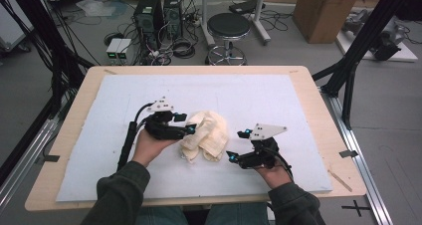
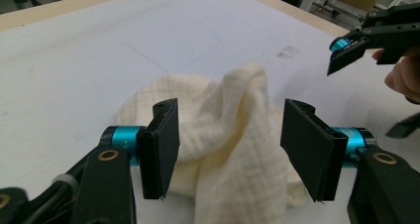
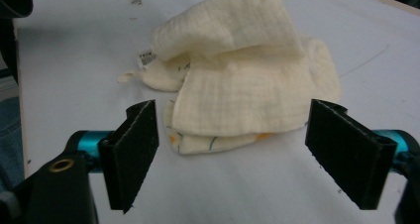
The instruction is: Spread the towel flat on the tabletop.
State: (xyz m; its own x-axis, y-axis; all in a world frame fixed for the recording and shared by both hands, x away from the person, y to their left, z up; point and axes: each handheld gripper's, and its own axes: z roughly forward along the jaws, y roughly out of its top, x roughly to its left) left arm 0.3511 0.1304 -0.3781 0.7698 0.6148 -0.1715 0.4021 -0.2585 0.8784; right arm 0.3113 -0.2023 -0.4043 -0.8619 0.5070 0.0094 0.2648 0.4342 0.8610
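We judge cloth [image 1: 205, 134] soft, light, floppy; grip raised fold. Left gripper [image 2: 225, 147] jaws wide around it, right gripper [image 3: 247, 152] jaws wide, empty.

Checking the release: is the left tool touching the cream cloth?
Apart. In the left gripper view, the left tool has open jaws, with gaps between both pads and the raised fold of the cream cloth.

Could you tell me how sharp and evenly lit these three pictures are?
High view: soft even light, slightly blurry, cloth pale against the white mat. Left gripper view: cloth weave crisp, far table edge softer. Right gripper view: cloth sharp, near pads slightly soft, faint shadow under the cloth.
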